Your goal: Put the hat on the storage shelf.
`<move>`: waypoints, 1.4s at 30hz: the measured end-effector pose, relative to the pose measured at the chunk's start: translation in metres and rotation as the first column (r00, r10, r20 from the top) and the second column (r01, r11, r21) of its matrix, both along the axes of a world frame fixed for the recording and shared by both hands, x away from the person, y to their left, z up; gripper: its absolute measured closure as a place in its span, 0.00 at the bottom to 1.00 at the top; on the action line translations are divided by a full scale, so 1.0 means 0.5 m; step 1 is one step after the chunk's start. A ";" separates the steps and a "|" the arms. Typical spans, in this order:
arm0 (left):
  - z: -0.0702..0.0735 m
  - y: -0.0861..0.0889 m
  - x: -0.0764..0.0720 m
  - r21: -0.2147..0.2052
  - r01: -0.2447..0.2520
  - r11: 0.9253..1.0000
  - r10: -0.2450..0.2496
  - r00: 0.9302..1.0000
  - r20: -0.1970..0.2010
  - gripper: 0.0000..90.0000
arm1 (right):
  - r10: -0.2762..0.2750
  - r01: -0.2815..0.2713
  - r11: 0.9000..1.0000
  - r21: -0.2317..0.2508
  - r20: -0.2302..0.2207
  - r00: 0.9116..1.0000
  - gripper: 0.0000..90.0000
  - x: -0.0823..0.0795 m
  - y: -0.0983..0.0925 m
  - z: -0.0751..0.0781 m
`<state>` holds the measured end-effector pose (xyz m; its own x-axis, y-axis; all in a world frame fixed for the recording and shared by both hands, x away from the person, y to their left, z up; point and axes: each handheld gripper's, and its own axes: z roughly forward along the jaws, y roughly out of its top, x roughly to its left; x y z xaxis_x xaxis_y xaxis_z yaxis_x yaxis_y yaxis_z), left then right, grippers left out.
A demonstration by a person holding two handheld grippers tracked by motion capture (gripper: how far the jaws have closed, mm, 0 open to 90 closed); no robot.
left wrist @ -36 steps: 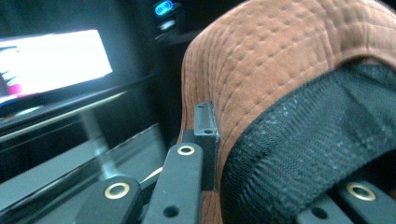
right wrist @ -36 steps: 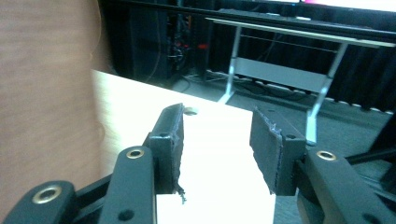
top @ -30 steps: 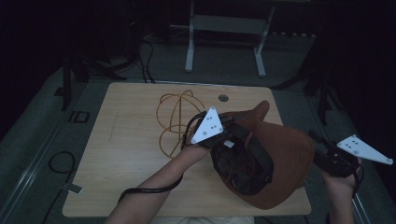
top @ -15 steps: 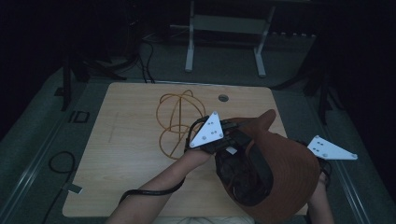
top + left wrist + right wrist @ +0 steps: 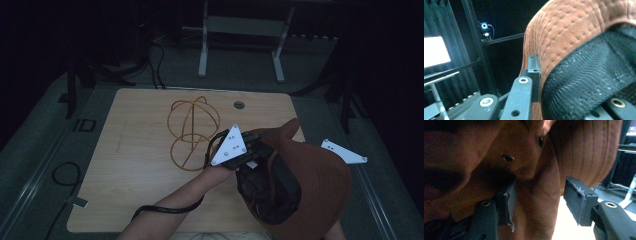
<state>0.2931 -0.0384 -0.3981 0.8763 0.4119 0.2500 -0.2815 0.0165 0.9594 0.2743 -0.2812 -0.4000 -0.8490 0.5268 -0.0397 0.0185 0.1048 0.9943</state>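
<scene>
1. Left gripper [image 5: 250,155]: sat at the hat's near edge over the table's right half, white plate uppermost; in the left gripper view its jaws were clamped on the hat's black mesh band [image 5: 586,82], one pad [image 5: 534,72] pressed against the outer suede.
2. Right gripper [image 5: 536,202]: jaws stood apart, brown fabric lying between them; left pad touched the fabric, right pad [image 5: 579,200] stood clear of it. Its white plate [image 5: 344,151] showed just beyond the hat's right edge.
3. Hat [image 5: 320,185]: rust-brown, brimmed, dark lining facing up, held above the table's near right corner.
4. Wire frame [image 5: 192,130]: tan loops, lay mid-table, left of the hat.
5. Table [image 5: 130,165]: light wood.
</scene>
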 end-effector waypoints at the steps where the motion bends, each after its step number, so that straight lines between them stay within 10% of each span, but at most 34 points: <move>1: -0.001 -0.002 -0.003 0.004 -0.007 1.000 0.007 1.000 0.011 0.95 | 0.007 -0.007 1.000 0.010 -0.001 1.000 0.49 -0.001 0.001 0.001; 5: -0.003 -0.006 -0.007 0.022 -0.036 0.999 0.036 0.999 0.034 0.95 | 0.013 -0.013 1.000 0.013 -0.002 1.000 0.54 0.000 0.002 0.002; 13: -0.009 -0.005 0.005 0.048 -0.040 0.998 0.040 0.999 0.002 0.93 | -0.004 0.003 1.000 -0.005 -0.028 1.000 0.94 0.002 0.000 -0.001; 21: 0.000 0.019 0.014 0.074 -0.065 0.995 0.069 0.996 -0.053 0.55 | -0.042 0.043 0.999 0.007 -0.057 0.997 0.95 -0.001 -0.004 0.001; 42: -0.004 0.130 -0.030 0.161 -0.128 0.979 0.153 0.976 -0.154 0.19 | -0.228 0.228 0.974 0.015 -0.010 0.974 0.95 0.035 -0.030 0.040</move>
<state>0.2782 0.0266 -0.4001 0.8466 0.5026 0.1753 -0.1091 -0.1585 0.9813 0.2916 -0.2960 -0.3799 -0.7068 0.7070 -0.0233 0.0484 0.0811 0.9955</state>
